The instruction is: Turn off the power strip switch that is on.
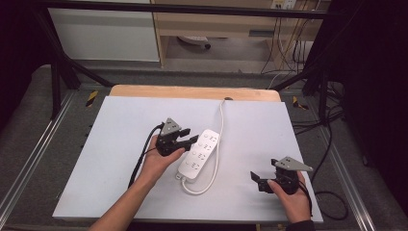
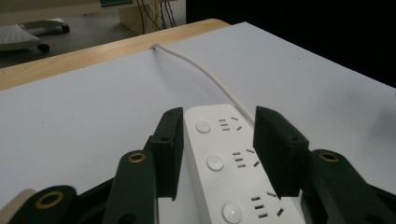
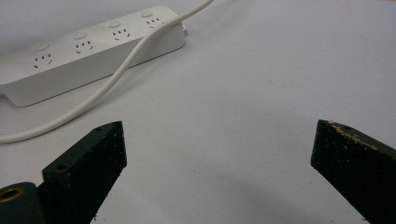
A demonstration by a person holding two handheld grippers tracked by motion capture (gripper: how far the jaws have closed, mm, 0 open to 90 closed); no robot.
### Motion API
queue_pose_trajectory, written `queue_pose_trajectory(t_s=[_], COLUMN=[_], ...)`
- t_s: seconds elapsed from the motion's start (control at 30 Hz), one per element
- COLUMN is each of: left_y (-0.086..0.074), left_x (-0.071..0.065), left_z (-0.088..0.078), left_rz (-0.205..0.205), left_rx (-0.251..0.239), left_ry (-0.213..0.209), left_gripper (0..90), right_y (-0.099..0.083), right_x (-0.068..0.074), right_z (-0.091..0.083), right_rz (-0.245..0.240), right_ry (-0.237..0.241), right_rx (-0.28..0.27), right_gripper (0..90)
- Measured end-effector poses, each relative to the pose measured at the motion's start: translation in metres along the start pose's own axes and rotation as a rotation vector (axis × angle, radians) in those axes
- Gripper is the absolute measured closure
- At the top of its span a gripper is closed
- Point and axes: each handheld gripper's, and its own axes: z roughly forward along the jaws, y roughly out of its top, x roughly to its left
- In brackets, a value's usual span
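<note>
- A white worktop (image 1: 120, 159) with a wooden strip along its far edge sits inside a black frame; grey floor, a pale cabinet and hanging cables lie beyond it.
- No bin, box or tray stands on the worktop; the one thing lying on it is a white power strip (image 1: 198, 154), near the middle, long axis running from near to far and slightly tilted.
- Its white cord (image 1: 217, 144) leaves the near end, loops round on the worktop, runs up along the strip's right side and goes over the far edge.
- The left gripper (image 1: 192, 136) is held at the far end of the power strip. In the left gripper view the left gripper (image 2: 217, 149) has one black jaw on each long side of the power strip (image 2: 236, 172), right against its walls and clamping it.
- The right gripper (image 1: 255, 179) rests low near the front right of the worktop, well apart from the strip, jaws spread wide with bare worktop between them.
- The near end of the strip is cut off at the bottom of the left gripper view.
- In the high view the socket markings are too small to make out.
- The right hand (image 1: 293, 199) is partly cut off by the bottom edge.
</note>
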Motion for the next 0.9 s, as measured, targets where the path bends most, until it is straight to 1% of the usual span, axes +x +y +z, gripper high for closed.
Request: queue_pose_trajectory(t_s=[0.03, 0.07, 0.1, 0.13, 0.17, 0.2, 0.3, 0.37, 0.43, 0.53, 0.7, 0.9], left_y=[0.0, -0.001, -0.001, -0.001, -0.002, -0.002, -0.004, -0.005, -0.006, -0.008, -0.011, -0.015], left_x=[0.0, 0.0, 0.0, 0.0, 0.0, 0.0, 0.0, -0.001, -0.001, -0.001, 0.001, 0.002], left_z=[0.0, 0.001, 0.001, 0.002, 0.002, 0.003, 0.004, 0.006, 0.007, 0.008, 0.009, 0.013], left_rz=[0.002, 0.0, -0.002, -0.002, -0.001, -0.004, -0.004, 0.009, 0.01, 0.008, 0.003, -0.001], left_rx=[0.004, 0.009, 0.012, 0.015, 0.019, 0.024, 0.035, 0.039, 0.041, 0.051, 0.065, 0.093], left_ry=[0.005, 0.005, 0.005, 0.007, 0.005, 0.003, -0.001, -0.005, -0.006, -0.007, -0.019, -0.035], left_gripper=[56.5, 61.5, 63.4, 63.4, 68.3, 68.3, 75.0, 81.4, 85.4, 87.5, 89.9, 90.0], right_y=[0.0, 0.0, 0.0, 0.0, 0.0, 0.0, 0.0, 0.0, 0.0, 0.0, 0.0, 0.0], right_x=[0.0, 0.0, 0.0, 0.0, 0.0, 0.0, 0.0, 0.0, 0.0, 0.0, 0.0, 0.0], right_z=[0.0, 0.0, 0.0, 0.0, 0.0, 0.0, 0.0, 0.0, 0.0, 0.0, 0.0, 0.001], right_rz=[0.0, 0.002, 0.002, 0.002, 0.002, 0.002, 0.001, 0.002, -0.001, -0.001, -0.001, -0.001], right_ry=[0.0, 0.0, 0.001, 0.001, 0.002, 0.002, 0.002, 0.002, 0.003, 0.004, 0.003, 0.005], right_rx=[0.0, 0.0, 0.0, 0.0, 0.0, 0.0, 0.0, 0.0, 0.001, 0.001, 0.0, 0.004], right_gripper=[4.3, 4.3, 4.3, 4.3, 4.3, 4.3, 4.3, 4.3, 4.2, 4.2, 4.2, 4.2])
